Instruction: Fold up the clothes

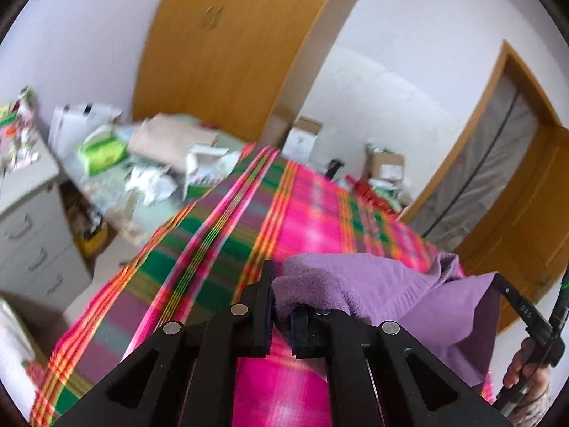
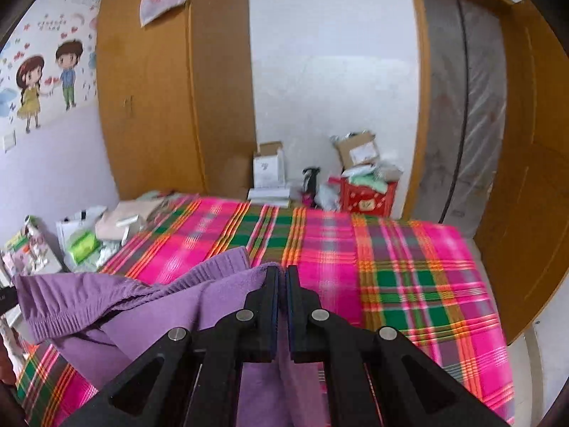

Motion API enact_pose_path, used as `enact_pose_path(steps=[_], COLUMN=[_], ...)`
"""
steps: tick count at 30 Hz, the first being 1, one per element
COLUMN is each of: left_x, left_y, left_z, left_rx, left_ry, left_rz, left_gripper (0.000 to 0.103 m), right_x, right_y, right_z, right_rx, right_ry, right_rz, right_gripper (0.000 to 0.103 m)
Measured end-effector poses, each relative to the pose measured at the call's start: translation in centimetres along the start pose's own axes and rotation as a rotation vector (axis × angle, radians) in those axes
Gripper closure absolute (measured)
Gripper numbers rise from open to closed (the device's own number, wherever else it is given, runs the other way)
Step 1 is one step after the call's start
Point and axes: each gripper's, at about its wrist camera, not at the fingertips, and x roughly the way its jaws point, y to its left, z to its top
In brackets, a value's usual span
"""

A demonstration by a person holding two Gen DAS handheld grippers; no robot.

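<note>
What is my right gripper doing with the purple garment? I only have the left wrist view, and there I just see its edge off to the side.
Observer: The right gripper is shut on the purple garment, with cloth running down between its fingers.
Operator: Which part of the garment is nearest it?
Observer: A gathered, ribbed band, like a waistband, runs off to its left, lifted above the plaid sheet.
Operator: Is there free sheet to lay it on?
Observer: Yes, the sheet ahead and to the right of that gripper looks bare up to the far edge.
Operator: Anything beyond the bed?
Observer: A red crate stuffed with bags sits on the floor by the wall.
</note>
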Motion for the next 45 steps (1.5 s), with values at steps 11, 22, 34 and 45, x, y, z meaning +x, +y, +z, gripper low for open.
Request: enact_pose_path(steps=[11, 22, 34, 45], left_x=[2.9, 3.6, 3.2, 2.1], left_y=[3.1, 3.9, 3.5, 2.3], left_z=[-3.1, -4.5, -5.5, -5.8], left_rx=[-0.038, -0.053, -0.05, -0.052], left_ry=[0.106, 0.153, 0.182, 0.191], left_rz=[0.073, 0.078, 0.086, 0.035], left_gripper=[0.096, 0.096, 0.096, 0.096], right_x=[2.5, -7.6, -5.7, -6.9], right_y=[-1.3, -9.3, -8.0, -8.9], right_z=[-2.1, -11.7, -17.8, -14.7], right_rx=[0.096, 0.382, 0.506, 0.436], right_ry=[0.203, 0.143, 0.235, 0.15], right_rz=[0.096, 0.098, 0.3, 0.182], right_gripper=[0.088, 0.062, 0.055, 0.092])
